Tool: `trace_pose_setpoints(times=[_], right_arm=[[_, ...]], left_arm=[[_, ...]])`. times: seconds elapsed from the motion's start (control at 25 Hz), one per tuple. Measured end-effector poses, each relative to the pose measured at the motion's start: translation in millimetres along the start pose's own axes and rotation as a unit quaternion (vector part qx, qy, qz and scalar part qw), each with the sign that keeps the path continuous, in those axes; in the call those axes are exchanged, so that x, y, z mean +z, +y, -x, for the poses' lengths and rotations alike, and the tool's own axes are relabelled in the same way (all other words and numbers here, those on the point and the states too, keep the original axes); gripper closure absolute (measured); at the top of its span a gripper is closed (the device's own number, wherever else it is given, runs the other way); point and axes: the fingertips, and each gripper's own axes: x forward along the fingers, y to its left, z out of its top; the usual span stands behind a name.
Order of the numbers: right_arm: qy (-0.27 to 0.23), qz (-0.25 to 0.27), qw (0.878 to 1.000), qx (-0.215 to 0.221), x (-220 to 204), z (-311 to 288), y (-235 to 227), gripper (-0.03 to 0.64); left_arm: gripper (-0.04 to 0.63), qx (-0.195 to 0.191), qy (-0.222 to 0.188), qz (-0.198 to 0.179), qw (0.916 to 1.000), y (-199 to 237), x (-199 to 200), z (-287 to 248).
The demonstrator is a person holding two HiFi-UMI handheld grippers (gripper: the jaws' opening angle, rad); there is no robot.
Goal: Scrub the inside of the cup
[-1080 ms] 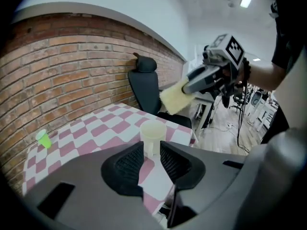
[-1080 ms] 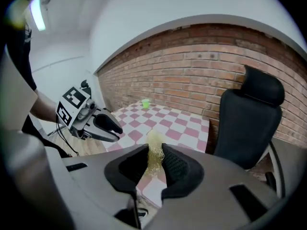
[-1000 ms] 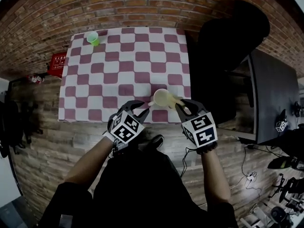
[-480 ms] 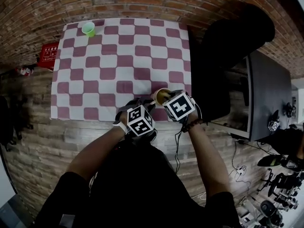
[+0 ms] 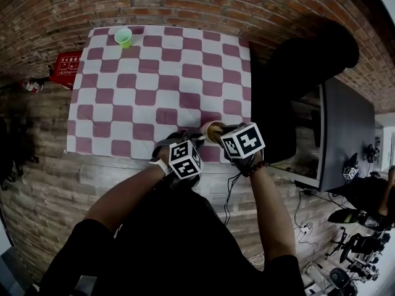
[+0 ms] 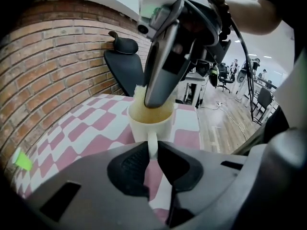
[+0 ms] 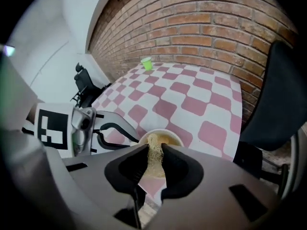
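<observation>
My left gripper (image 6: 152, 150) clamps the cup (image 6: 144, 127) handle, right gripper (image 7: 154, 148) clenches the scrubber (image 7: 154, 166) inside, hiding its bottom; green cup (image 5: 124, 37) far off

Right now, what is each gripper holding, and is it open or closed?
Left gripper: closed on the cup by its handle.
Right gripper: closed on the scrubber, which dips into the cup.

Cream cup (image 6: 149, 121) ahead of dark-grey fingers (image 6: 128, 169); pink-and-white checked tablecloth (image 6: 100, 123) beneath; straw-yellow scrubber (image 7: 154, 159) between the other pair.
</observation>
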Motion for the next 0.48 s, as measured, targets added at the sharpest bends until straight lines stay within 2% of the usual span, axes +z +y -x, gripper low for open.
trace_pose_setpoints(times=[0.2, 0.32, 0.48], right_arm=[[-0.079, -0.015, 0.996, 0.029, 12.4, 37.5, 10.7, 0.525], [-0.122, -0.025, 0.992, 0.017, 15.6, 62.5, 6.4, 0.525], [-0.105, -0.012, 0.994, -0.018, 1.6, 71.1, -8.3, 0.525]], left_arm=[[0.534, 0.004, -0.002, -0.002, 1.0, 5.1, -2.3, 3.1], [0.534, 0.017, -0.01, -0.023, 0.9995, 9.8, 3.5, 8.5], [0.534, 0.029, -0.02, -0.071, 0.9969, 10.5, 16.8, 16.3]])
